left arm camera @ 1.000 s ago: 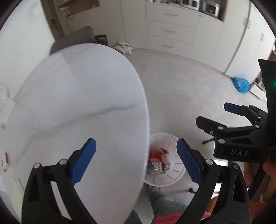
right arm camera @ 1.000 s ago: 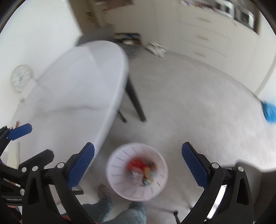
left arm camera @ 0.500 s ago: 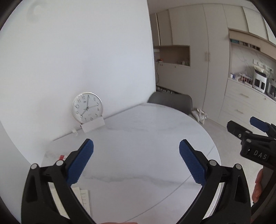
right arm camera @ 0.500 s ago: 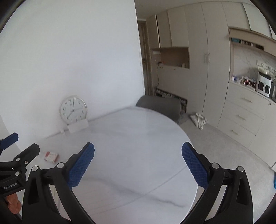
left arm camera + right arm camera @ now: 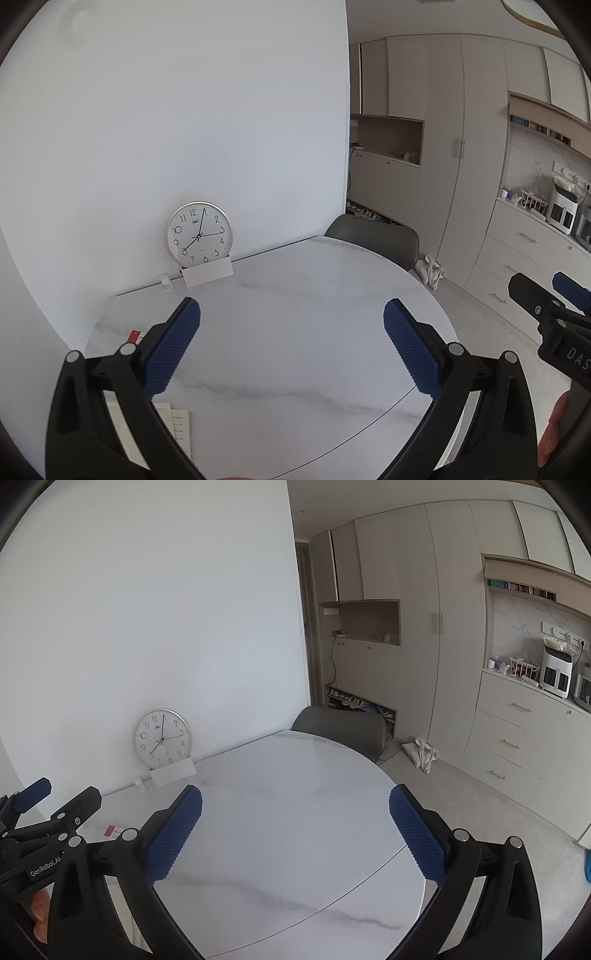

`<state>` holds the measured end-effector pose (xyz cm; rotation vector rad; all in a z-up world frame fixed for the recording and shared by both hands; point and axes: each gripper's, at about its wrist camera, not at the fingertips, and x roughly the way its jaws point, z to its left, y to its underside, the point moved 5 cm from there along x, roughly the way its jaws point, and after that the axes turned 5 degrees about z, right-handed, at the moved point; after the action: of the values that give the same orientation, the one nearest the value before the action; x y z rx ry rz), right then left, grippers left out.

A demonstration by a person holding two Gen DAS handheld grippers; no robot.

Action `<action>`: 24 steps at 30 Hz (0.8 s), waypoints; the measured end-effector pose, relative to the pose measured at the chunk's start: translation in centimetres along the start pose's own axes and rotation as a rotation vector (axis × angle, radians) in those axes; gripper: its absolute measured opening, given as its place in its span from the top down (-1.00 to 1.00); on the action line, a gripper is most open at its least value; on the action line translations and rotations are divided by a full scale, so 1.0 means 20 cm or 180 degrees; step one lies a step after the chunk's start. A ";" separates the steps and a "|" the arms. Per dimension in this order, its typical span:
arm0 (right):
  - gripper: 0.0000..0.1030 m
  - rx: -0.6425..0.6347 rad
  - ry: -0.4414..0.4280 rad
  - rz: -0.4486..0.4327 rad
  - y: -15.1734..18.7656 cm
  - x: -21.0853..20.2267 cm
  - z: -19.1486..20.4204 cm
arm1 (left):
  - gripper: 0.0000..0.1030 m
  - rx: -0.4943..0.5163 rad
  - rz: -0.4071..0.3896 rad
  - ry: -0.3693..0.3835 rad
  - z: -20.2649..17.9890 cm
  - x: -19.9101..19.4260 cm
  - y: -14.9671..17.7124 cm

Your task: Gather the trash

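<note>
My left gripper hangs open over the white marble table, with nothing between its blue pads. My right gripper is open and empty too, above the same table. Each shows at the edge of the other's view: the right gripper at the far right, the left gripper at the far left. A small red and white packet lies near the table's left side, partly behind a finger. The trash bin is out of view.
A round clock leans on the wall behind a white card, beside a small white bottle. Printed papers lie at the near left. A grey chair stands at the far side. Cabinets and drawers line the right.
One second ago both views looked down at the white bin of trash on the floor. Both grippers have since tilted up to face the table top and wall; jaws stayed open.
</note>
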<state>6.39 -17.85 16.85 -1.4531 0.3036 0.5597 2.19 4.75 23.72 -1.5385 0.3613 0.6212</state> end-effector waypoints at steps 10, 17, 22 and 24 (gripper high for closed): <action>-0.95 0.0030 0.0027 0.0012 0.02 0.00 -0.03 | -0.85 0.0083 0.0067 0.0078 -0.04 0.04 0.02; -0.95 0.0009 0.0038 0.0030 0.03 -0.01 -0.01 | -0.85 0.0081 0.0086 0.0111 -0.04 0.06 0.02; -0.95 -0.0015 0.0050 0.0031 0.04 -0.01 0.00 | -0.85 0.0077 0.0100 0.0113 -0.03 0.07 0.03; -0.95 -0.0017 0.0057 0.0038 0.04 0.00 0.00 | -0.85 0.0086 0.0098 0.0117 -0.04 0.08 0.03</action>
<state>5.99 -17.76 16.15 -1.4628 0.3255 0.5577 3.27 4.24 22.35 -1.5226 0.4204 0.6104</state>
